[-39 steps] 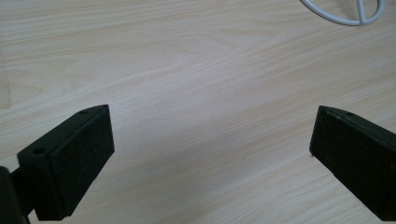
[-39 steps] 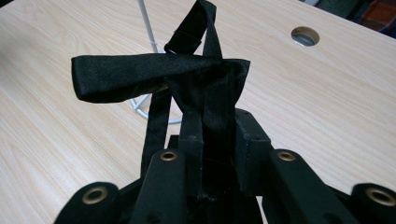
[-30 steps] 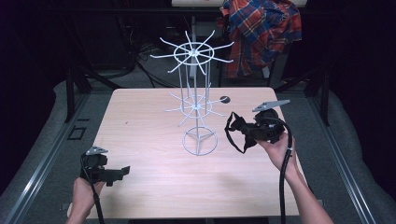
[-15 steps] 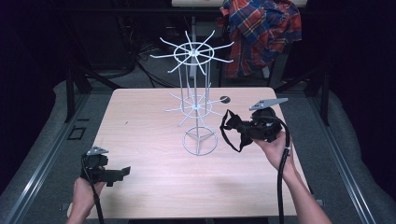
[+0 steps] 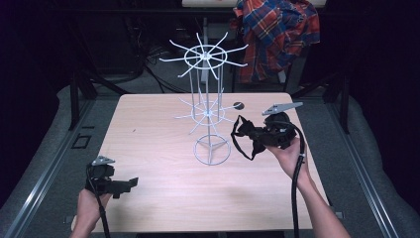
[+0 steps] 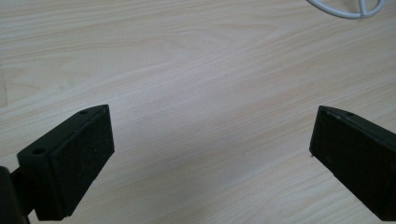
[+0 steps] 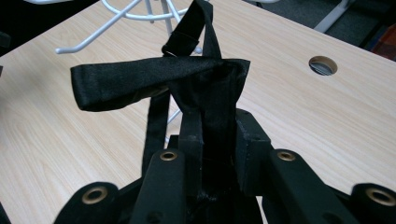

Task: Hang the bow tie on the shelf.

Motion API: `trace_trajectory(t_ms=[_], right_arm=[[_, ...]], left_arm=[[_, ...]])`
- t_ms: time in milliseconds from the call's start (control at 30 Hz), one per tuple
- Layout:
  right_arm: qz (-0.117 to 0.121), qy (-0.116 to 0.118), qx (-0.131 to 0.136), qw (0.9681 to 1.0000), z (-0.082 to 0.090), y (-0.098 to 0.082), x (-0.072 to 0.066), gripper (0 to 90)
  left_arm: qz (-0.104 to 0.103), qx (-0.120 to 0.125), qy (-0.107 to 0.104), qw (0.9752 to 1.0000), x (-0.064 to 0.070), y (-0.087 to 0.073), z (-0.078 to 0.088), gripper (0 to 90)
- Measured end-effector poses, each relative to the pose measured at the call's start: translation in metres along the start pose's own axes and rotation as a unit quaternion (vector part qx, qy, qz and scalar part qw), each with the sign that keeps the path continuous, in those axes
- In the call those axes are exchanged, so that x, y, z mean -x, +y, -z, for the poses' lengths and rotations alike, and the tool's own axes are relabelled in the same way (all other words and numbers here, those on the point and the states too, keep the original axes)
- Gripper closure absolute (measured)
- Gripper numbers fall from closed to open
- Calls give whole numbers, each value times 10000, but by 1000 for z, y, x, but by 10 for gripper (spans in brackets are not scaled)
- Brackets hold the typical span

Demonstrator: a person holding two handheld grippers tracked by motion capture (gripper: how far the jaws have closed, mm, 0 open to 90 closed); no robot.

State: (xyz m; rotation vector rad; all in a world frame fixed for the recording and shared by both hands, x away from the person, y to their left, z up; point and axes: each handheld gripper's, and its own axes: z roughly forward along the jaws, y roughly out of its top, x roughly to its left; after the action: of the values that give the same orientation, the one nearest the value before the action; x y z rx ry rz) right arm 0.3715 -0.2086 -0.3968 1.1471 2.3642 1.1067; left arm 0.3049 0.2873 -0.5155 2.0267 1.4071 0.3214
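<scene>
Black bow tie (image 5: pixel 249 135) is sitting pinched in the right gripper (image 5: pixel 257 136) — it is moving left, closer to the white rack (image 5: pixel 208 111) for hanging. Left gripper (image 5: pixel 124 184) is waiting wide, near-left.

The white wire rack (image 5: pixel 208 111) blocks the table's (image 5: pixel 148 148) middle; left of the rack my way lies open.

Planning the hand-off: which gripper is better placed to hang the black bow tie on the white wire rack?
Right. The right gripper already holds the bow tie beside the rack; the left gripper waits open, farther off.
</scene>
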Motion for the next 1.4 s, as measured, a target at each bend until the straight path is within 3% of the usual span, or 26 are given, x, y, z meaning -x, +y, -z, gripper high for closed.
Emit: trace_trajectory(t_ms=[767, 1400], right_arm=[[-108, -97, -281, 9995, -20, -2, 13, 751], [-93, -45, -309, 9995, -40, 10, 8, 748]], left_arm=[[31, -67, 7, 10000, 0, -1, -3, 0], [-5, -95, -40, 9999, 0, -1, -4, 0]])
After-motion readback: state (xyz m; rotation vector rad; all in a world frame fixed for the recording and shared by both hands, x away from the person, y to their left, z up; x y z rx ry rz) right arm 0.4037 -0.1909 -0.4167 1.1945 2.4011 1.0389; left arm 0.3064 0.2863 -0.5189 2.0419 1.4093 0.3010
